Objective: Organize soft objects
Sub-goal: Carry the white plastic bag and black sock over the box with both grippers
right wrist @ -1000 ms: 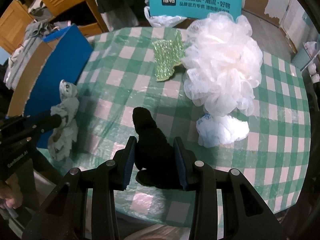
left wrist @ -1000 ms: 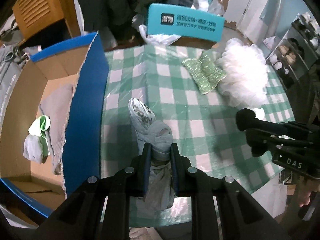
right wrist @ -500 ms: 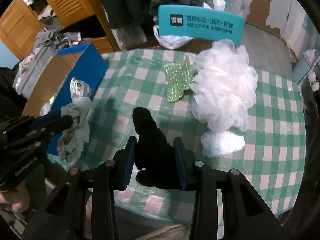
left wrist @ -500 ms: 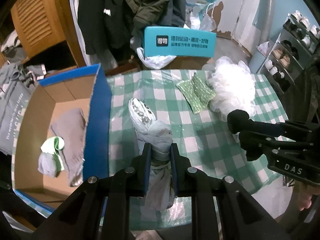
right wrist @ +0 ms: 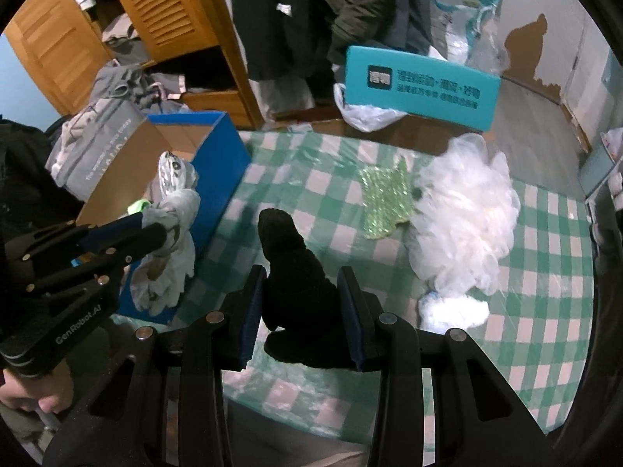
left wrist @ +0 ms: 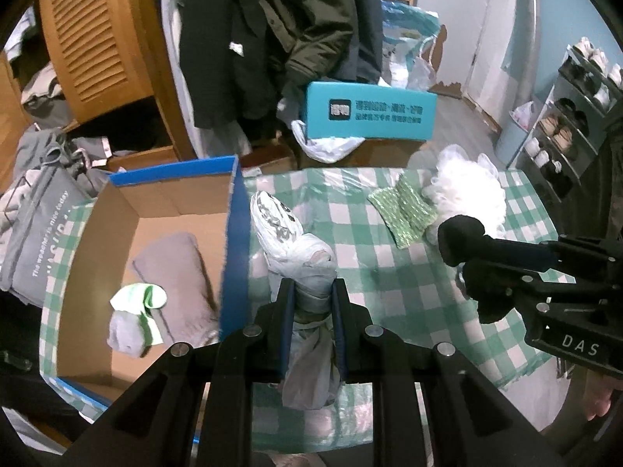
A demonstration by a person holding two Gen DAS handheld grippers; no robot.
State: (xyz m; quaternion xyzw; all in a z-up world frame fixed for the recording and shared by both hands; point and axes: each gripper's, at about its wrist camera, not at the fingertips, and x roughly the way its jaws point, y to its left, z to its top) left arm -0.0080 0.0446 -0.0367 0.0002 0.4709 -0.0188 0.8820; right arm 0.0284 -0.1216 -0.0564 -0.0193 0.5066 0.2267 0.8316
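My left gripper (left wrist: 310,295) is shut on a crumpled white and grey cloth (left wrist: 296,249), held above the checked table beside the blue wall of an open cardboard box (left wrist: 233,241). The same cloth (right wrist: 171,229) and left gripper (right wrist: 148,233) show at the left of the right wrist view. My right gripper (right wrist: 301,288) is shut on a black fuzzy sock (right wrist: 292,260), lifted over the table's near side; it appears in the left wrist view as a black sock (left wrist: 463,237). Inside the box lie a grey folded cloth (left wrist: 175,272) and a green and white sock (left wrist: 136,311).
On the green checked tablecloth (right wrist: 545,272) rest a white mesh bath puff (right wrist: 463,218), a sparkly green cloth (right wrist: 385,202) and a small white wad (right wrist: 455,307). A teal box (right wrist: 420,85) stands behind the table, with hanging coats, a wooden wardrobe and a shoe rack (left wrist: 564,124) around.
Both grippers have risen with their items still held; the table has dropped away and more of the room behind shows. The cloth now hangs nearer the box's blue wall.
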